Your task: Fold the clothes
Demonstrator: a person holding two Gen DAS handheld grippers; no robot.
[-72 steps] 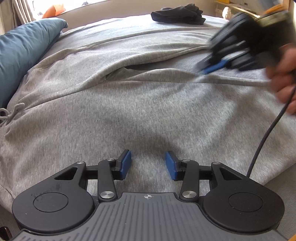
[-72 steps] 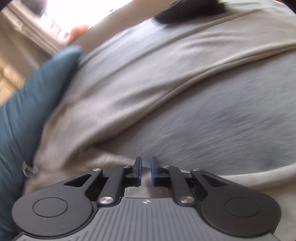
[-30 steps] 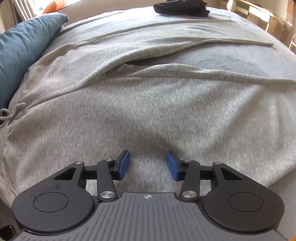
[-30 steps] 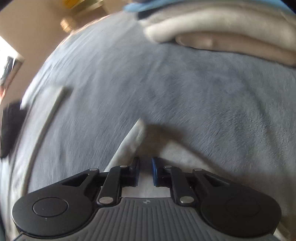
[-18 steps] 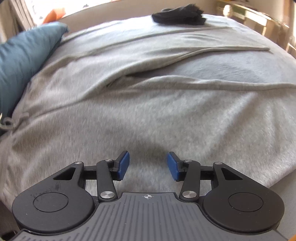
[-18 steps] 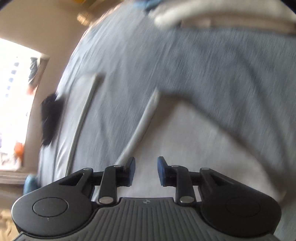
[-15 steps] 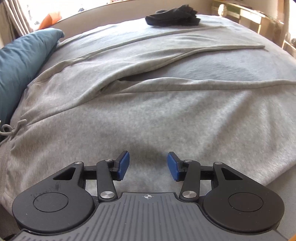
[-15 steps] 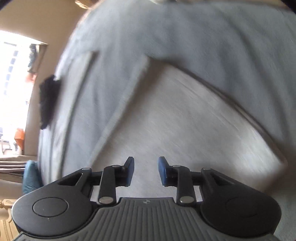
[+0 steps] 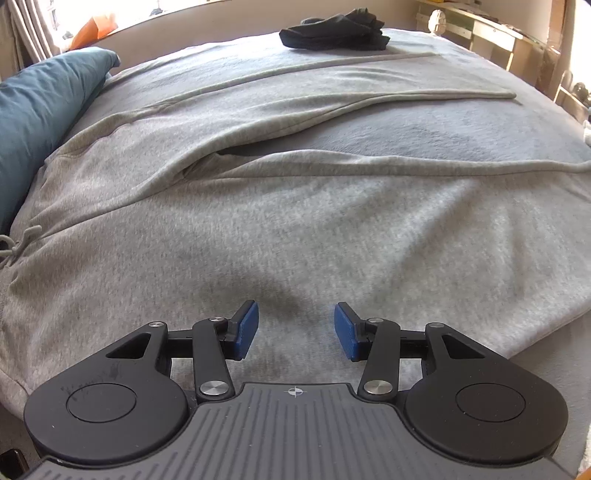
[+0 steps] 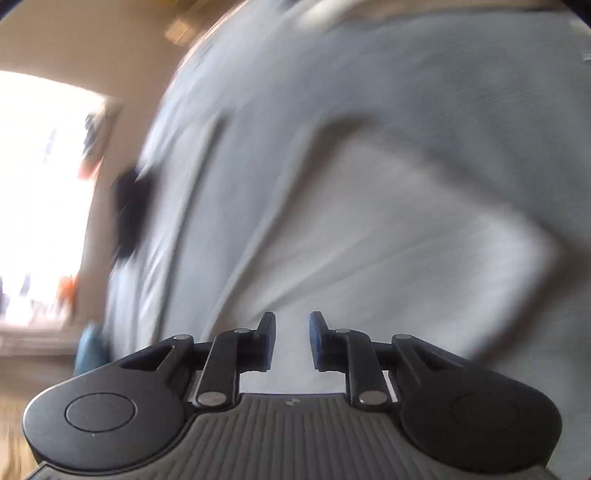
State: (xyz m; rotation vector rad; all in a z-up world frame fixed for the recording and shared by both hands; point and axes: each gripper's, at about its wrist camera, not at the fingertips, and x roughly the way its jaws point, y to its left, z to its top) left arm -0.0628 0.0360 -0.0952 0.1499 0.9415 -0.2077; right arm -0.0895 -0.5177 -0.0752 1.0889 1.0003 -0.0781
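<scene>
In the left wrist view, the grey sweatpants [image 9: 295, 221] are seen spread flat across the grey bed cover [image 9: 461, 136], the waist with its drawstring [image 9: 11, 247] at the left beside the teal pillow [image 9: 40, 110], and both legs running toward the right, one near and one farther off with a strip of cover showing between them; the left gripper [image 9: 295, 325] is held over the near leg with its jaws moderately wide and nothing between them. A black garment [image 9: 332, 33] is bunched at the far edge of the bed, well apart from the work, and nothing is seen lying on the sweatpants themselves. In the right wrist view, heavily blurred, the right gripper [image 10: 291, 332] is seen above pale cloth with a narrow gap between its pads, the jaws closing and nothing caught in them. The step in hand is judged to be the laying-out before the first fold; next, a leg edge would probably have to be pinched and carried across onto the other leg
</scene>
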